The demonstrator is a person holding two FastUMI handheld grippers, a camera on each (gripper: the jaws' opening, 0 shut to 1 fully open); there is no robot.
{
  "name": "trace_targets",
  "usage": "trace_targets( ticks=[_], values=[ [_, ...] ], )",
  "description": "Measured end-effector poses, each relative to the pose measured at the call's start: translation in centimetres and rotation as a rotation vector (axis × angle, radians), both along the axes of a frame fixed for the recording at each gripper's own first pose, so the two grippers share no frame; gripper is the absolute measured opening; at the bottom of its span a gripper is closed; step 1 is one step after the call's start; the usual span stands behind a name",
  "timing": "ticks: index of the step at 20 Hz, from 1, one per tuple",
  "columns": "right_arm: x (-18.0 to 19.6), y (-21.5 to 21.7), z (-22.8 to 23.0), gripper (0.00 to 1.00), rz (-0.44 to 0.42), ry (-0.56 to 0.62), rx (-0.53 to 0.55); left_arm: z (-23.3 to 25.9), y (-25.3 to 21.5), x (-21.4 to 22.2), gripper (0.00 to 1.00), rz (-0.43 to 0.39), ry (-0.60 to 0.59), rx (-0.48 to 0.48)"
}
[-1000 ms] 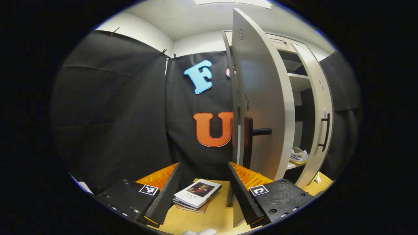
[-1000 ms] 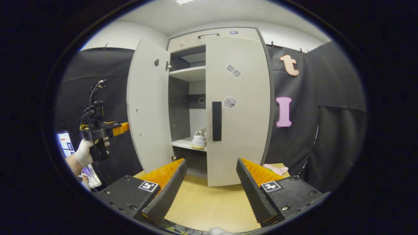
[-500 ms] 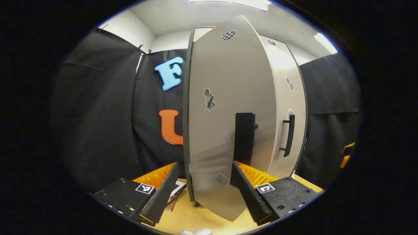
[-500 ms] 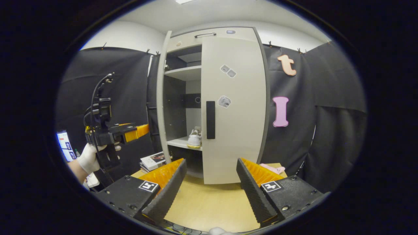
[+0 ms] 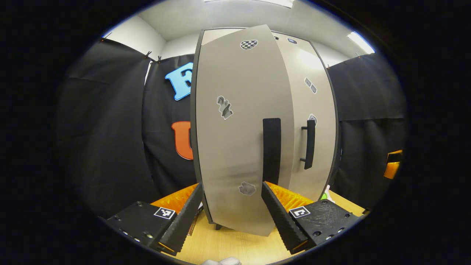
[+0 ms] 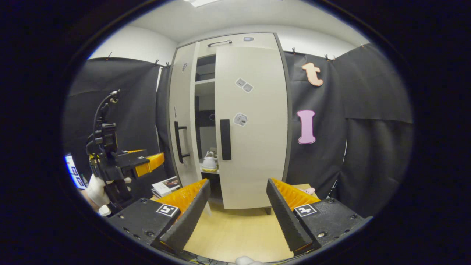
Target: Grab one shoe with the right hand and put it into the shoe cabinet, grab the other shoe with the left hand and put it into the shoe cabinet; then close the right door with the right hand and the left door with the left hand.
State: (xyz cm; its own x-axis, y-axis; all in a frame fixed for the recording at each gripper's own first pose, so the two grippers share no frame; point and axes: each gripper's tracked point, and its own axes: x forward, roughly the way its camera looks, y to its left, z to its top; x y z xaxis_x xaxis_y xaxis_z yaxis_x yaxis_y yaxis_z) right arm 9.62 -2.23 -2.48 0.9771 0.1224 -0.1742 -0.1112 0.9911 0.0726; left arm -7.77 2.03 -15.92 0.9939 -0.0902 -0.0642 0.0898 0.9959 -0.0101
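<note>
Against the black cloth wall, a tall pale shoe cabinet [image 6: 243,121] is seen standing on a wooden floor [image 6: 235,235]. Its right door [image 6: 254,125] is shut flat, while its left door [image 6: 182,121] is left partly ajar, so that a narrow gap is kept between the 2 doors. Through that gap 1 white shoe [image 6: 210,162] is seen on a low shelf inside; the 2nd shoe cannot be made out. The left gripper [image 6: 147,165] is held by a gloved hand [image 6: 97,186] off to the left of the cabinet, near the left door but apart from it, above a small stack of books [image 6: 165,185]. In the left gripper view, the left gripper [image 5: 232,217] is spread wide with nothing between its fingers, and the left door [image 5: 239,129] is seen close ahead with its black handle [image 5: 271,151] just above the fingers. The right gripper [image 6: 235,217] is likewise held wide apart and empty, well back from the cabinet.
</note>
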Motion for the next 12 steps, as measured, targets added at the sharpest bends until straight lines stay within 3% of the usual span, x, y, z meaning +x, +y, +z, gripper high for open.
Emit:
trace_targets(
  ticks=[8, 9, 11, 12],
  values=[
    [-2.6, 0.9, 1.5, 0.99, -0.037, -0.044, -0.015, 1.5, -0.1, -6.6, 0.96, -0.015, -0.018, 0.008],
    [-3.1, 1.0, 1.6, 0.99, -0.048, -0.052, -0.014, 1.8, 0.1, -7.9, 1.00, -0.013, -0.022, 0.009],
    [-4.3, 0.9, 1.8, 1.00, -0.074, -0.064, -0.019, 2.2, 0.7, -9.9, 0.96, -0.001, -0.038, 0.007],
    [-5.0, 0.7, 1.9, 1.00, -0.090, -0.070, -0.021, 1.9, 0.9, -11.0, 1.00, 0.005, -0.039, 0.003]
  ],
)
